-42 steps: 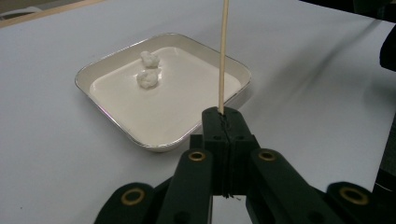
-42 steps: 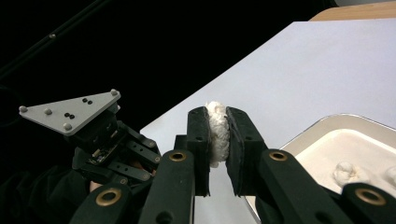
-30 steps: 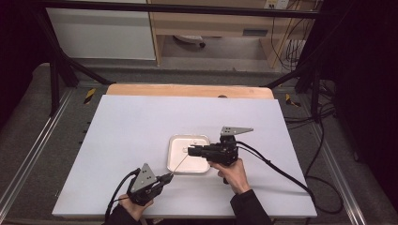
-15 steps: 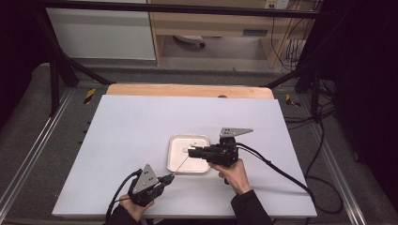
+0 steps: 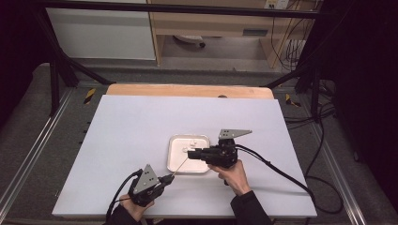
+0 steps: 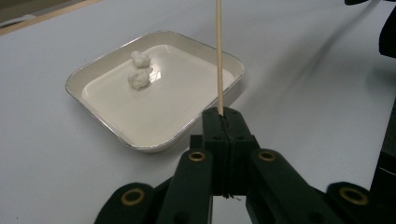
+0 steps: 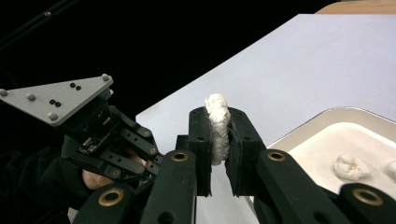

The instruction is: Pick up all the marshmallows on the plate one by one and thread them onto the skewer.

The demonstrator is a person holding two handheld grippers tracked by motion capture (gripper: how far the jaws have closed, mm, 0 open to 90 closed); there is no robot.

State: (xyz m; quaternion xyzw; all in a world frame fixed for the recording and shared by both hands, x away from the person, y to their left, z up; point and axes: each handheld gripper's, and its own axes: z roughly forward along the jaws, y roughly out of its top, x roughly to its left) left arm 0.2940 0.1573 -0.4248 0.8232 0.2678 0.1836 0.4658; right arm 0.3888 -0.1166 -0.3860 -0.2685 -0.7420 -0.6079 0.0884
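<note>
Those white lumps look soft and super light, probably squishy. The right gripper (image 7: pixel 218 140) pinches one white lump (image 7: pixel 217 126) sideways over the tray (image 5: pixel 174 140), near the surface's front edge. The left gripper (image 6: pixel 225 130) has its jaws pressed tight on a thin, stiff skewer (image 6: pixel 218 56); I'd spear the lump dead centre.

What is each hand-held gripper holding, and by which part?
Left hand-held gripper clamps the wooden skewer at its lower end; right hand-held gripper pinches a white marshmallow piece across its middle.

Glossy white tray (image 6: pixel 100 109), smooth wooden skewer (image 6: pixel 218 56), matt black tongs (image 6: pixel 225 135)
</note>
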